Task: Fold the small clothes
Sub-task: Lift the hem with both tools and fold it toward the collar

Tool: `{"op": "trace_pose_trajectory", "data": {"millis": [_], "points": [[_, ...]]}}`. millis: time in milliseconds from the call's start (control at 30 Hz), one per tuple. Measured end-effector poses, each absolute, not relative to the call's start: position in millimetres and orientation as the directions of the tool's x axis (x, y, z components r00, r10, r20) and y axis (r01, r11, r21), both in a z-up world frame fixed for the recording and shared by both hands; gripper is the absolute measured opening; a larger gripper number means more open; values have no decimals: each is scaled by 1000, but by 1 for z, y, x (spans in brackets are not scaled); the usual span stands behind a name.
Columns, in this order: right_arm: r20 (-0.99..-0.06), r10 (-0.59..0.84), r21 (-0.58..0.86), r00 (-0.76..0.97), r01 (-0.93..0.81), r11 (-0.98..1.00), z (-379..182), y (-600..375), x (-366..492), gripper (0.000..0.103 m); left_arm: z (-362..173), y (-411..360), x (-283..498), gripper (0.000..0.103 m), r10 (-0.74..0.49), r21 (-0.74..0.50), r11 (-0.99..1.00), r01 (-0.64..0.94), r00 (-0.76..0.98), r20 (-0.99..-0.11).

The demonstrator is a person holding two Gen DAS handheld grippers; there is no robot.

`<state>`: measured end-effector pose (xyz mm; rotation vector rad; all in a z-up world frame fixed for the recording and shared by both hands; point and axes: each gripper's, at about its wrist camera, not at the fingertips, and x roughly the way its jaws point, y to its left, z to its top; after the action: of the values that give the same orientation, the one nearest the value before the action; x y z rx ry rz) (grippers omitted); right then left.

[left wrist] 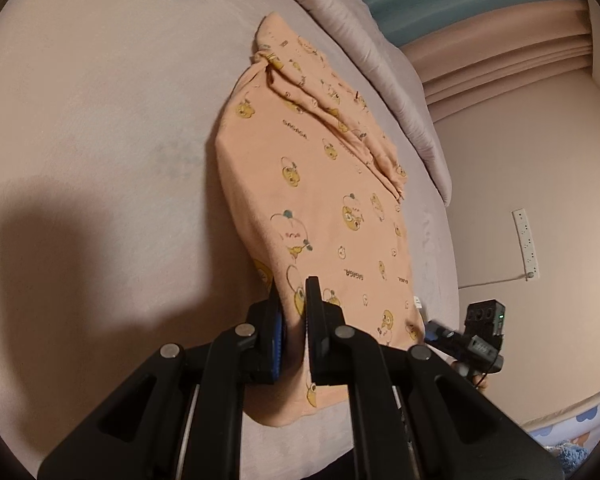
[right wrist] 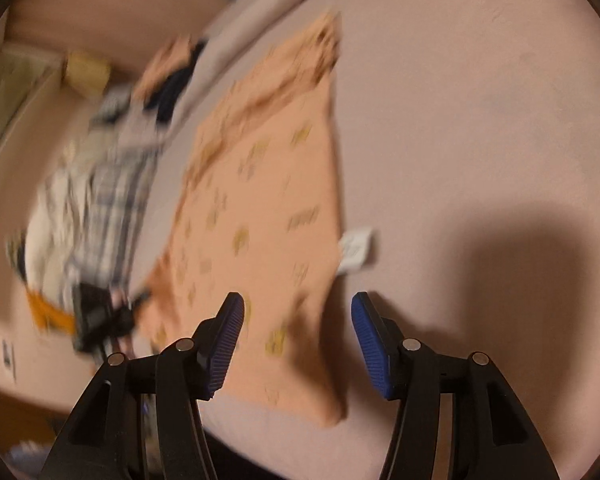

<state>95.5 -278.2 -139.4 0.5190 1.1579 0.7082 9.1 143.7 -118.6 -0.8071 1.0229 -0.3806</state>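
A pale mauve bed sheet (left wrist: 100, 120) fills both wrist views, with a rolled quilt (left wrist: 380, 60) along its far edge and pink walls beyond.

My left gripper (left wrist: 294, 312) is clamped tight on the near hem of the peach printed garment (left wrist: 312, 184), a fold of cloth pinched between its pads. From there the garment runs away toward twelve o'clock, lying flat on the sheet, its far part bunched into ridges at about one o'clock. My right gripper's body shows at four o'clock, off the cloth's edge, and a white power strip (left wrist: 526, 244) hangs on the wall at three o'clock.

My right gripper (right wrist: 298, 340) stands parted, its blue pads (right wrist: 370, 340) clear of the fabric; the garment's near corner lies on the sheet between and below them. This view is blurred. A white care label (right wrist: 354, 250) sticks out from the garment's edge at one o'clock. At ten o'clock a heap of other clothes (right wrist: 100, 208), checked and white, lies beside the garment.
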Motion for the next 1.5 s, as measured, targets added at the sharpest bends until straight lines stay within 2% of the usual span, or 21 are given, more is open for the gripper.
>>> {"op": "trace_pose_trajectory", "data": {"millis": [67, 167, 200, 267, 367, 400, 533, 733, 900, 1033, 1167, 1233, 1400, 1500], "points": [[-699, 690, 633, 189, -284, 720, -144, -261, 92, 57, -120, 144, 7, 6, -630, -747, 659, -82, 484, -608], [-705, 687, 615, 173, -333, 715, -141, -252, 92, 54, -123, 142, 5, 6, -640, -748, 659, -78, 464, -612], [-718, 676, 597, 166, -351, 721, -140, -249, 91, 41, -123, 141, 4, 6, -642, -745, 663, -72, 457, -615], [-743, 650, 560, 160, -382, 735, -138, -245, 90, 27, -124, 137, 0, 6, -647, -736, 675, -51, 439, -623], [-744, 646, 537, 171, -422, 730, -137, -243, 83, 11, -126, 135, -3, 6, -651, -734, 677, -45, 427, -627], [-733, 655, 537, 183, -435, 723, -135, -244, 80, 9, -126, 136, -4, 6, -651, -737, 674, -50, 430, -625], [-667, 706, 560, 239, -463, 686, -119, -245, 81, 8, -121, 144, -3, 6, -680, -788, 613, -48, 476, -558], [-499, 815, 653, 293, -491, 576, -99, -250, 92, 8, -101, 150, 6, 6, -731, -866, 500, 23, 548, -407], [-423, 845, 688, 327, -490, 535, -90, -248, 99, 8, -85, 151, 23, 6, -740, -878, 475, 58, 567, -363], [-390, 854, 696, 345, -496, 518, -81, -245, 107, 8, -84, 151, 38, 6, -734, -867, 496, 50, 558, -388], [-437, 838, 679, 327, -491, 546, -85, -240, 112, 8, -100, 146, 40, 6, -735, -847, 531, 13, 503, -454], [-448, 832, 675, 327, -487, 554, -88, -240, 110, 8, -105, 148, 38, 6, -737, -853, 522, -1, 503, -452], [-406, 852, 711, 330, -472, 521, -87, -243, 116, 8, -102, 156, 42, 3, -749, -887, 461, 0, 537, -389], [-403, 854, 702, 330, -487, 520, -82, -240, 117, 8, -94, 150, 43, 4, -738, -857, 515, 15, 517, -434]]}}
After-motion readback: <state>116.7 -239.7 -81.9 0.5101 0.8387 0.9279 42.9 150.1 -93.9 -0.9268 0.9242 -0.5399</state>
